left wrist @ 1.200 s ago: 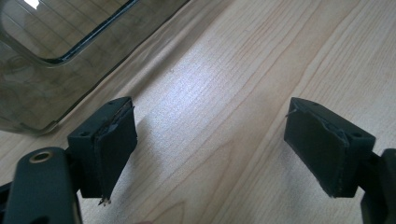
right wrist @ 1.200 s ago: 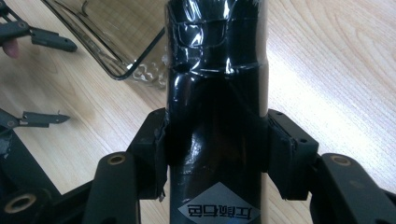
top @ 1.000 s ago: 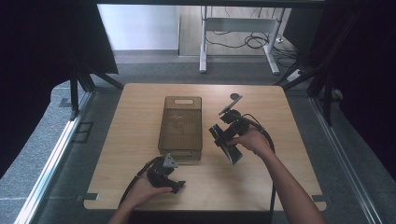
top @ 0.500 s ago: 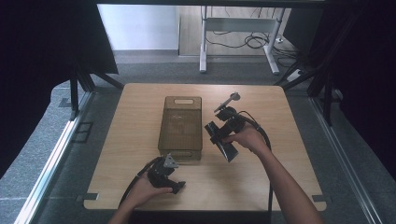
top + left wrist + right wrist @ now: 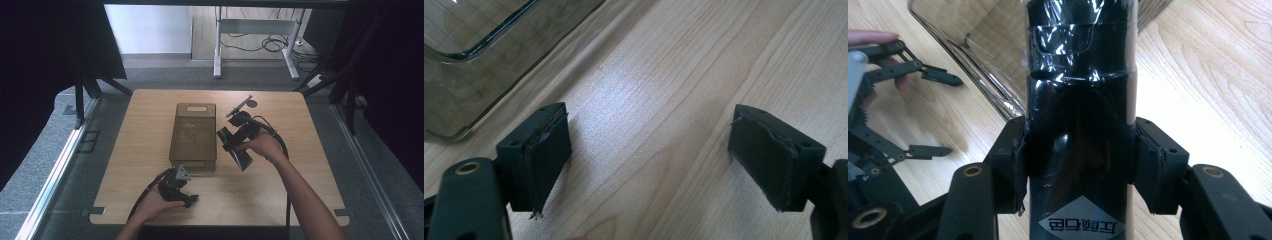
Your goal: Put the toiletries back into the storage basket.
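A glossy black bottle [image 5: 1079, 125] wrapped in shiny film is being clamped between the right gripper's [image 5: 1079, 160] pads, its silver diamond label nearest the gripper.

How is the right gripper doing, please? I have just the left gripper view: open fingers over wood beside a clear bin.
Observer: The right gripper is shut on a black film-wrapped cylinder.
Operator: Thank you. Where is that cylinder relative to the bin?
Observer: In the high view it sits just right of the clear bin, outside its wall.
Operator: And where is my left gripper on the table?
Observer: The left gripper rests on the table at the bin's near end.
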`<state>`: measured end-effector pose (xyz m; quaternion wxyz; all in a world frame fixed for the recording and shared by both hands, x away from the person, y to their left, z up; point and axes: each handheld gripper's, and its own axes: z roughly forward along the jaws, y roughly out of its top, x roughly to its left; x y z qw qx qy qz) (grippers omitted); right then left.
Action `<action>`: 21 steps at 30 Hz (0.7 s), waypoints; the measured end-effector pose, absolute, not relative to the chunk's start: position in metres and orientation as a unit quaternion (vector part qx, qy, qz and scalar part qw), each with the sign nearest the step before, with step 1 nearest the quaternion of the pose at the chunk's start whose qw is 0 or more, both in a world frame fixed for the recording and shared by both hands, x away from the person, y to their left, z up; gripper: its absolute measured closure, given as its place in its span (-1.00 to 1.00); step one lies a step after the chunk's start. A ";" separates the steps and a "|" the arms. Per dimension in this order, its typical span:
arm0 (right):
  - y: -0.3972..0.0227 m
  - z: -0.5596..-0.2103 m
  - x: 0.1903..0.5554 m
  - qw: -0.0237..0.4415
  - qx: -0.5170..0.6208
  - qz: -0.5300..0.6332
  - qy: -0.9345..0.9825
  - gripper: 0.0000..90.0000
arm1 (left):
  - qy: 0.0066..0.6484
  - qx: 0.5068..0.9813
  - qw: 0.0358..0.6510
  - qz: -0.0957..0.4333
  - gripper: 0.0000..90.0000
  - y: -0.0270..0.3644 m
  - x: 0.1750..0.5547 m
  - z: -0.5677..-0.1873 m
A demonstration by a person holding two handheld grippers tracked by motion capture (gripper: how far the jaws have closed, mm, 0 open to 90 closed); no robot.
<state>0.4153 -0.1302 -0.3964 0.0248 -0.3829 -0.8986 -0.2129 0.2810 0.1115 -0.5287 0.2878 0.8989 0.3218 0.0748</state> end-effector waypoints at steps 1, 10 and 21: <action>-0.130 -0.396 0.415 0.023 -0.382 -0.212 -0.899 0.01 | 0.322 0.899 0.288 0.074 -0.62 0.111 0.281 -0.529; -0.125 -0.388 0.416 0.017 -0.377 -0.216 -0.901 0.01 | 0.322 0.899 0.287 0.074 -0.62 0.111 0.281 -0.529; -0.120 -0.387 0.415 0.008 -0.371 -0.211 -0.904 0.01 | 0.320 0.899 0.289 0.075 -0.62 0.112 0.282 -0.529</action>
